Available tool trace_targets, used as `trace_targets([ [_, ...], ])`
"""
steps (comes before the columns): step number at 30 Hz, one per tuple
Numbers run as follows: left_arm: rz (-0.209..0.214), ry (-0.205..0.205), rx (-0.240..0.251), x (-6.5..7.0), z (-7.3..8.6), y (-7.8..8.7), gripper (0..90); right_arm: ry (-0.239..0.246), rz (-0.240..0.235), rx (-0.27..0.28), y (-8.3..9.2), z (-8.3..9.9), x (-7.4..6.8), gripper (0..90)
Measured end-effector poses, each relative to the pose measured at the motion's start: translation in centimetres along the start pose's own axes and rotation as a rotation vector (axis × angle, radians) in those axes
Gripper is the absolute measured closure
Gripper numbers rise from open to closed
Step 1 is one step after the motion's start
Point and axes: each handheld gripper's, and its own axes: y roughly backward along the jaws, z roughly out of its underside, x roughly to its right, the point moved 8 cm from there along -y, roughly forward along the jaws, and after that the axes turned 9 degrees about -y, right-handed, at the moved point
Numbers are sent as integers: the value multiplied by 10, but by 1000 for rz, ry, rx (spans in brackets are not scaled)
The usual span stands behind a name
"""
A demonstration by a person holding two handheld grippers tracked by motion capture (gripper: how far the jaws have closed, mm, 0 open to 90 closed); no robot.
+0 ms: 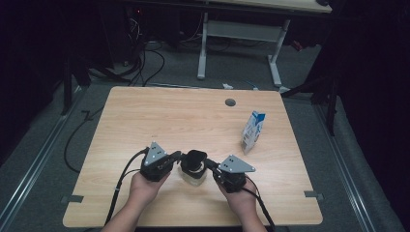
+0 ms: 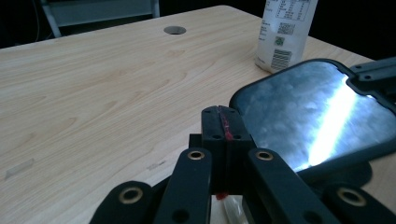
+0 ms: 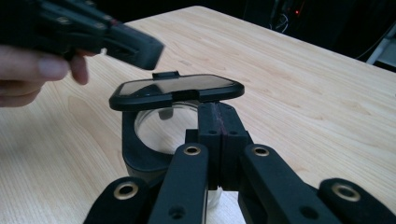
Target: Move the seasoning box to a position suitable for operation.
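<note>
A clear container (image 1: 193,175) with a black collar (image 3: 135,154) and a glossy black flip lid (image 3: 177,88) stands near the table's front edge, between my two grippers. The lid (image 2: 308,116) is tilted up off the collar. My left gripper (image 1: 178,155) is shut with nothing between its jaws, its tip (image 2: 223,126) just left of the lid. My right gripper (image 1: 209,163) is also shut and empty, with its tip (image 3: 219,114) right under the lid's near edge. Whether it touches the lid I cannot tell.
A white and blue carton (image 1: 253,130) stands upright at the table's right side, also in the left gripper view (image 2: 285,32). A round cable hole (image 1: 230,102) is near the far edge of the wooden table (image 1: 145,116). A desk frame and cables lie beyond on the floor.
</note>
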Motion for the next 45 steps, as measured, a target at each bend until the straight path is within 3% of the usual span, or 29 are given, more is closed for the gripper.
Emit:
trace_targets([
  [5, 7, 29, -7, 5, 17, 15, 900, 4, -4, 7, 0, -3, -1, 899],
  [9, 24, 29, -14, 15, 25, 20, 900, 3, -9, 14, 1, -5, -2, 899],
  [21, 99, 20, 12, 52, 13, 16, 900, -1, -14, 26, 1, -8, -4, 899],
  [30, 109, 8, 19, 59, 4, 7, 900, -1, -22, 31, 2, -8, -4, 899],
  [45, 115, -6, 28, 61, 0, 4, 900, -8, -33, -21, -3, 7, -9, 899],
])
